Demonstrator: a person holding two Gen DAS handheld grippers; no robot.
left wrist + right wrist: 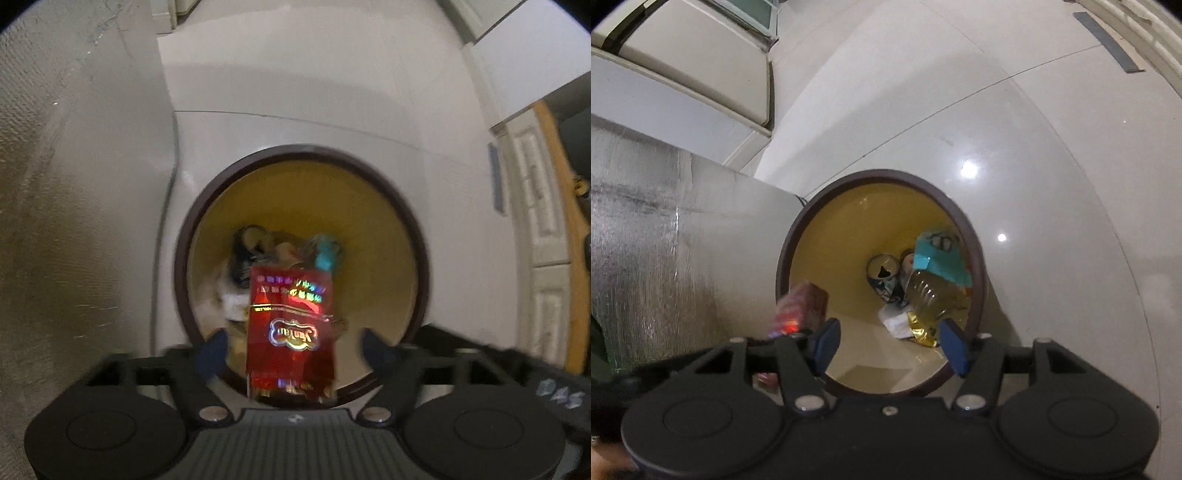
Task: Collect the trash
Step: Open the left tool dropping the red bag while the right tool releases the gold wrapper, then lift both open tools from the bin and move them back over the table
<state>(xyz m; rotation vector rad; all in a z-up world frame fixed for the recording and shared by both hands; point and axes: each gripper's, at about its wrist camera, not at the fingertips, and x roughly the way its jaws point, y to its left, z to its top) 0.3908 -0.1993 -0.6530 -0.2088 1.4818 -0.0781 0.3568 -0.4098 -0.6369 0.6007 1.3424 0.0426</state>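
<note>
The left gripper points down over the bin, jaws wide, a red packet between its fingers but touching neither pad. The right gripper stands partly open over the same bin with nothing between its pads, a plastic bottle just beyond them inside, among cans and wrappers.

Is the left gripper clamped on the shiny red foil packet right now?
No: the left gripper's blue pads stand clear on either side of the shiny red foil packet, which hangs over the yellow-lined round bin.
</note>
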